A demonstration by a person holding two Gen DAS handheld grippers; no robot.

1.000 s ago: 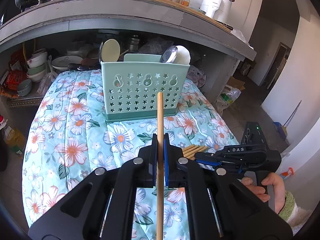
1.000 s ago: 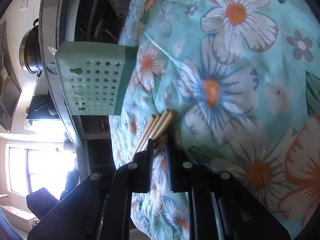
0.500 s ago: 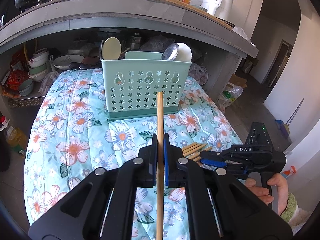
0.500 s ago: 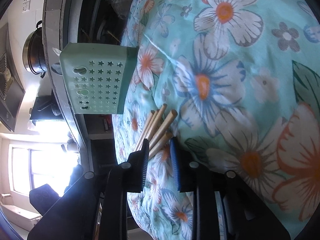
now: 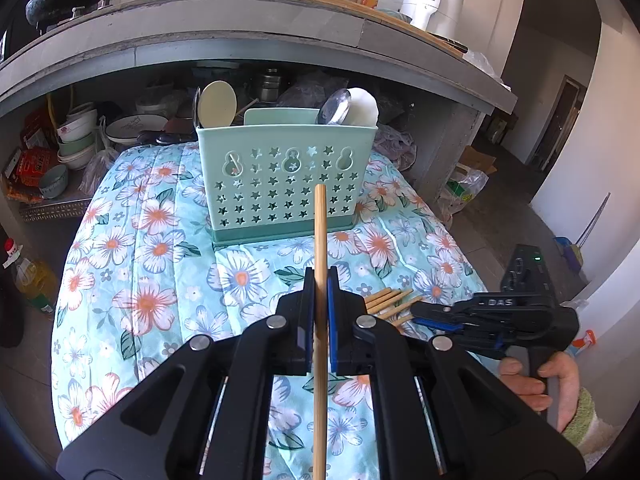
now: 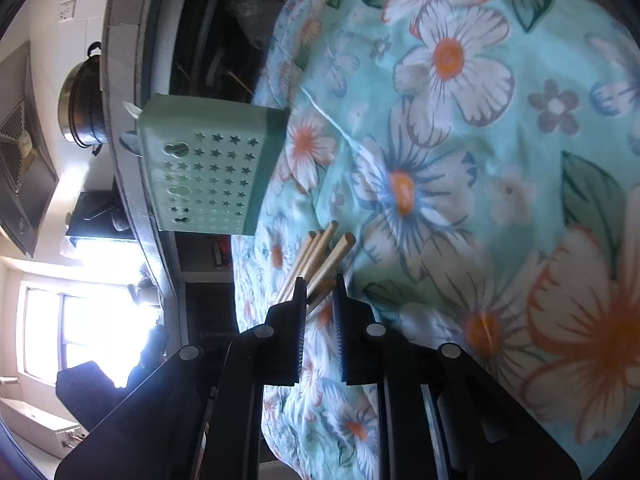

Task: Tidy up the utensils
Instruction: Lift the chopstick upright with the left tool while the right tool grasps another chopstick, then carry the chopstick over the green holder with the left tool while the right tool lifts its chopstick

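A: Chopsticks lie loose on the floral cloth in front of the green caddy; spoons already stand inside.

B: The left gripper clamps one chopstick; the right gripper is closing around another from the pile.

A: Behind the caddy, a concrete counter shelters stacked bowls.

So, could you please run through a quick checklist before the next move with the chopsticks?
1. Left gripper shut on a chopstick: ok.
2. That chopstick points toward the holder: ok.
3. Holder upright on the cloth: ok.
4. Right gripper jaws closing, loose chopsticks between them: ok.
5. Only one chopstick caught by the right gripper: cannot tell.
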